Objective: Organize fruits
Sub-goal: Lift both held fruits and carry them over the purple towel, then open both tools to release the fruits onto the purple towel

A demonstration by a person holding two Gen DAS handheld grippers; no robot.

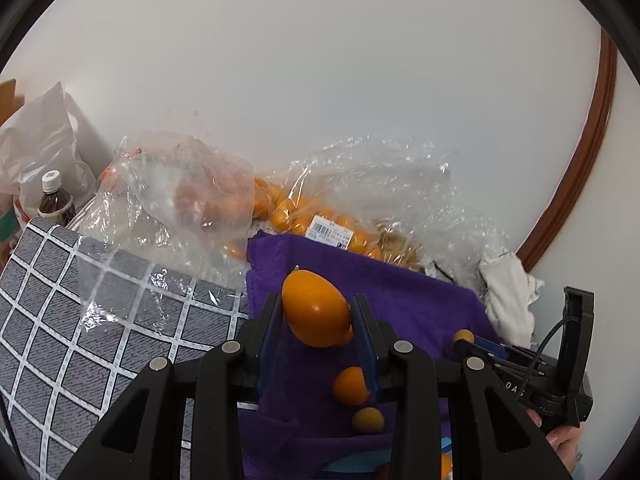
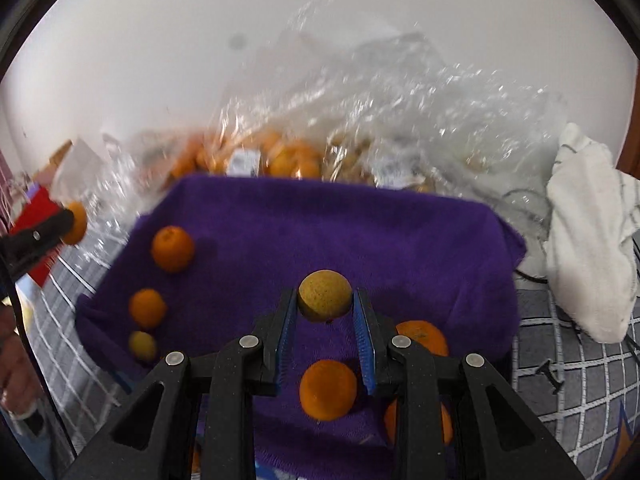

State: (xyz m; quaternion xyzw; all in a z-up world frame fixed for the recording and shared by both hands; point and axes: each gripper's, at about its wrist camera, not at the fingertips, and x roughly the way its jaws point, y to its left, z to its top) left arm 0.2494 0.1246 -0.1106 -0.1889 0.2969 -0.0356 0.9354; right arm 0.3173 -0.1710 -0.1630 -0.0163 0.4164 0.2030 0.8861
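Gripping one fruit per side: my left gripper (image 1: 318, 314) is clamped on a smooth oval bright-orange fruit (image 1: 316, 312), and my right gripper (image 2: 325, 312) is clamped on a round dull yellow-brown fruit (image 2: 325, 300). Both hang over the fuzzy purple towel (image 2: 320, 224). Risks, I'd judge: pinches sit near the fingertips, so either fruit could squirt out; anything dropped may roll off the towel or knock neighbours. Count from the right view: six loose fruits on the towel, one partly hidden. Clear crinkled plastic bags (image 1: 360, 200) hold more, uncountable.
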